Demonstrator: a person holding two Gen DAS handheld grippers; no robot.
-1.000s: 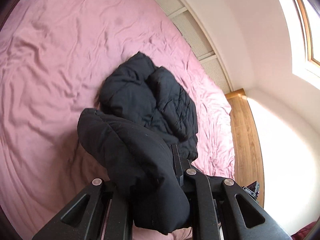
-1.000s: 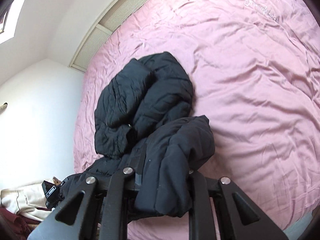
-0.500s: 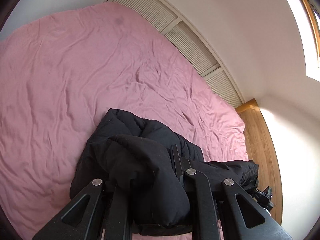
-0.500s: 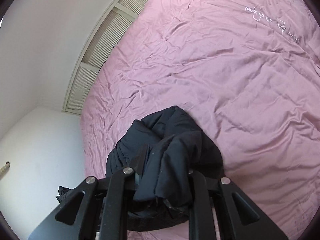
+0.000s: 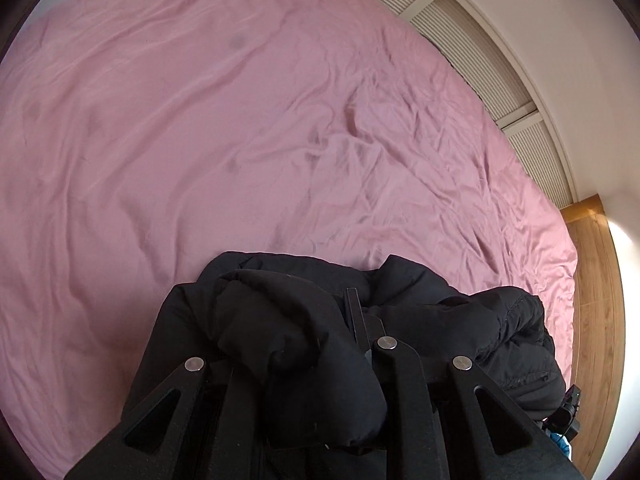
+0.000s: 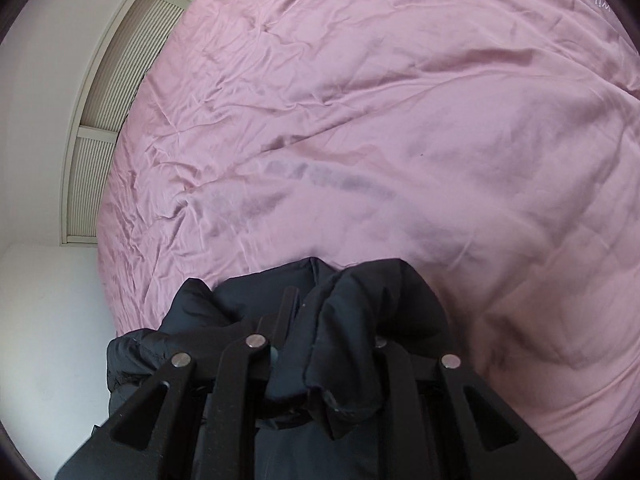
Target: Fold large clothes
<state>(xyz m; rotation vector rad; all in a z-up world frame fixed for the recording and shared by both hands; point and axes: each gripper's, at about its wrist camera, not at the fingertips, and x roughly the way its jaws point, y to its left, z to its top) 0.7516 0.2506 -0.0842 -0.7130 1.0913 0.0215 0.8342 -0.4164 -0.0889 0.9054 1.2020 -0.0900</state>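
Bedding first: pink sheet fills nearly everything, wrinkled and bare ahead of both hands; black puffer jacket lies bunched at the near edge, right under the fingers, its bulk running sideways between the hands; left gripper has padding stuffed between its jaws, which are opening; right gripper is clamped on a fold; neither hand looks nearer, so I'd guess the spread goes forward.
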